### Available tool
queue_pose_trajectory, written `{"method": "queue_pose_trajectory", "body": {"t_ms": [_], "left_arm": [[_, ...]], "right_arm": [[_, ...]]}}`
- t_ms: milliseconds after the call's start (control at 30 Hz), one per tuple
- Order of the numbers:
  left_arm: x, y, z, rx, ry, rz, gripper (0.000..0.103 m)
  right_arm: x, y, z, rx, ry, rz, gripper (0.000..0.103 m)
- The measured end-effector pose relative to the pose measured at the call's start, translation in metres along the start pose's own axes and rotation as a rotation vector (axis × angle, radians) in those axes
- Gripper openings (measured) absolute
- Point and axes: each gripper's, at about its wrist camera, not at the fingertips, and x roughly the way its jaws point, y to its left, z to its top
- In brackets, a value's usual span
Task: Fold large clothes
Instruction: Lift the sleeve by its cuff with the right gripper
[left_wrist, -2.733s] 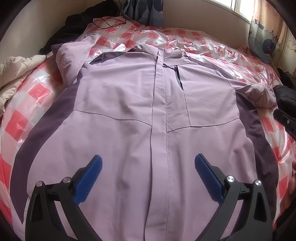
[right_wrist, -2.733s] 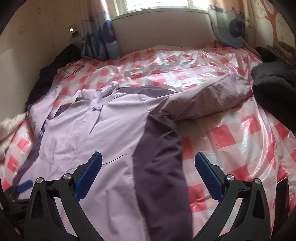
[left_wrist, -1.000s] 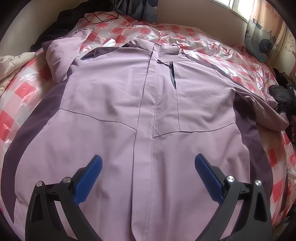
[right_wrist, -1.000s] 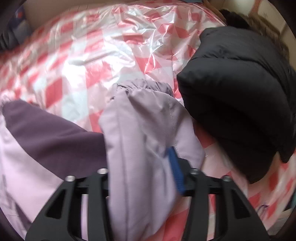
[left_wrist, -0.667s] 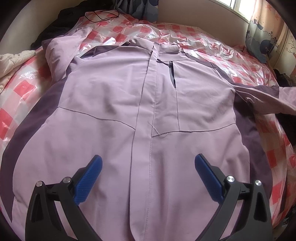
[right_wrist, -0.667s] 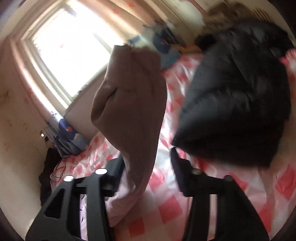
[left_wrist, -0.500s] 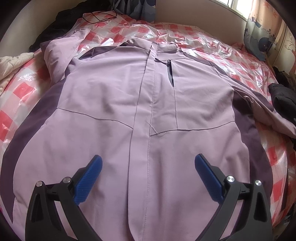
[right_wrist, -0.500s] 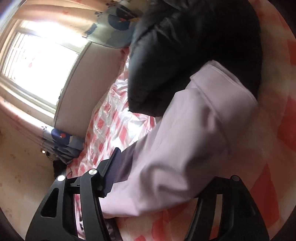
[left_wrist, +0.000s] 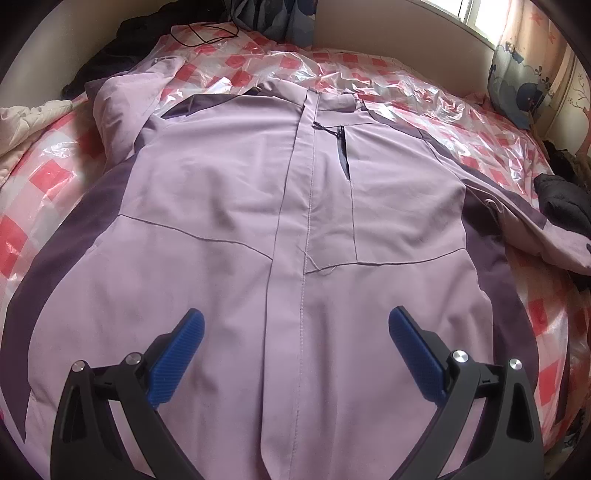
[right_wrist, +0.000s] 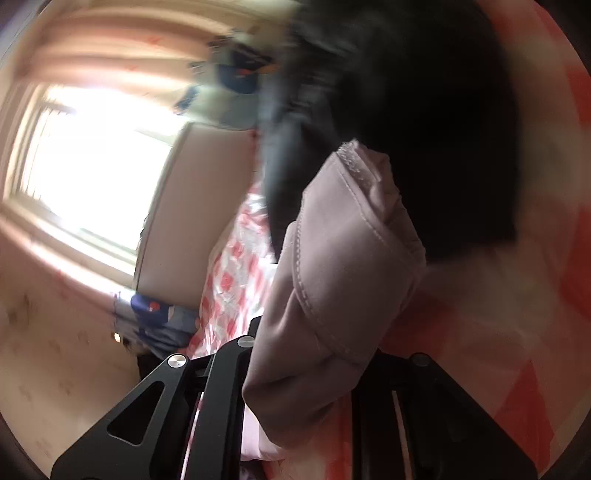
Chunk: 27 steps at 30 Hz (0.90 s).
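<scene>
A lilac jacket (left_wrist: 229, 206) with dark purple side panels lies front up and spread flat on the bed, collar at the far end. My left gripper (left_wrist: 295, 332) hovers open over its lower front, blue pads wide apart with only fabric below. The jacket's right sleeve (left_wrist: 546, 236) stretches out to the right edge of the bed. In the right wrist view my right gripper (right_wrist: 306, 354) is shut on that sleeve's cuff (right_wrist: 343, 266), which bunches up between the black jaws and hides the pads. This view is tilted and blurred.
The bed carries a red-and-white checked cover (left_wrist: 424, 92) under clear plastic. A black padded garment (left_wrist: 561, 199) lies at the right edge, right behind the cuff (right_wrist: 424, 110). A cream quilt (left_wrist: 22, 122) sits at the left, dark clothes and a cable at the far left corner. A window and curtains stand behind.
My right gripper carried the sleeve out to the right toward the black garment, rolling as it went, let its jaws part briefly and closed again on the cuff. The left gripper stayed put.
</scene>
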Motion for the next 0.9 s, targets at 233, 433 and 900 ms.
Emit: {"method": "queue_pose_trajectory", "body": {"t_ms": [233, 433, 900], "left_arm": [[-0.024, 0.021, -0.006, 0.006, -0.037, 0.033, 0.096], [-0.037, 0.066, -0.012, -0.066, -0.054, 0.064, 0.096], [-0.062, 0.095, -0.021, -0.071, -0.094, 0.097, 0.096]], "right_arm": [[0.029, 0.071, 0.003, -0.090, -0.003, 0.021, 0.014], [0.068, 0.209, -0.039, -0.357, 0.016, 0.172, 0.013], [0.176, 0.425, -0.237, -0.657, 0.196, 0.410, 0.013]]}}
